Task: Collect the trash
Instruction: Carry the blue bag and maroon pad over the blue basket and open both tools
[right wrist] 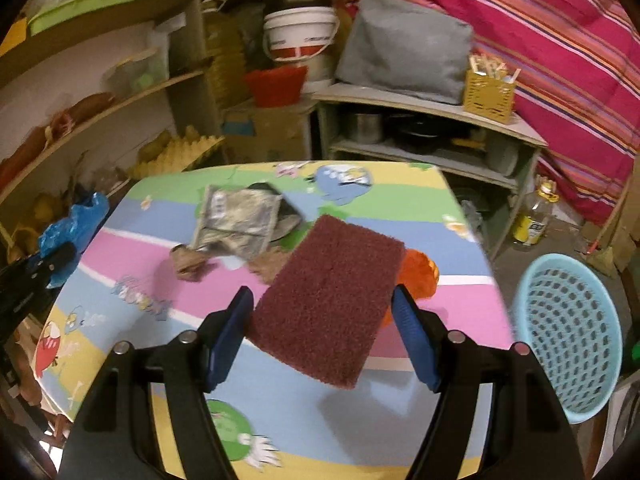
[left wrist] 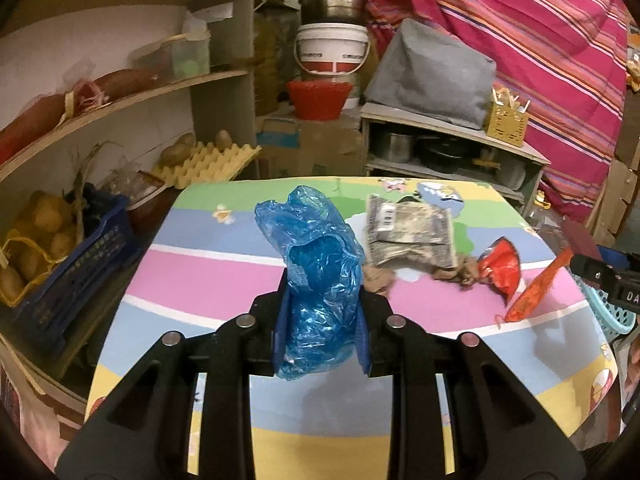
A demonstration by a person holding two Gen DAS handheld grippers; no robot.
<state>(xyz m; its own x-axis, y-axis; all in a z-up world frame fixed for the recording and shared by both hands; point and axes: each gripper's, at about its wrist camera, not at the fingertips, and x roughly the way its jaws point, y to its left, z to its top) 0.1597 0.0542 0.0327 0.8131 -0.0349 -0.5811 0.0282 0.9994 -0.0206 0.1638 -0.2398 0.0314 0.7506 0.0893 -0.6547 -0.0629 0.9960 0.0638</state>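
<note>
My left gripper (left wrist: 322,316) is shut on a crumpled blue plastic bag (left wrist: 316,256) and holds it above the colourful table (left wrist: 208,268). My right gripper (right wrist: 324,336) is shut on a maroon scouring pad (right wrist: 332,296), held tilted above the table (right wrist: 280,396). On the table lie a grey crumpled wrapper (left wrist: 412,232) (right wrist: 236,220), brown crumpled paper bits (left wrist: 378,280) (right wrist: 188,262) and an orange-red snack wrapper (left wrist: 504,268) (right wrist: 418,274). The blue bag also shows at the left in the right wrist view (right wrist: 72,224).
A light blue perforated basket (right wrist: 572,336) stands beside the table's right edge, also seen in the left wrist view (left wrist: 612,312). Shelves with a blue crate of potatoes (left wrist: 72,264) and egg trays (left wrist: 204,160) stand left. A low cabinet (right wrist: 432,136) is behind.
</note>
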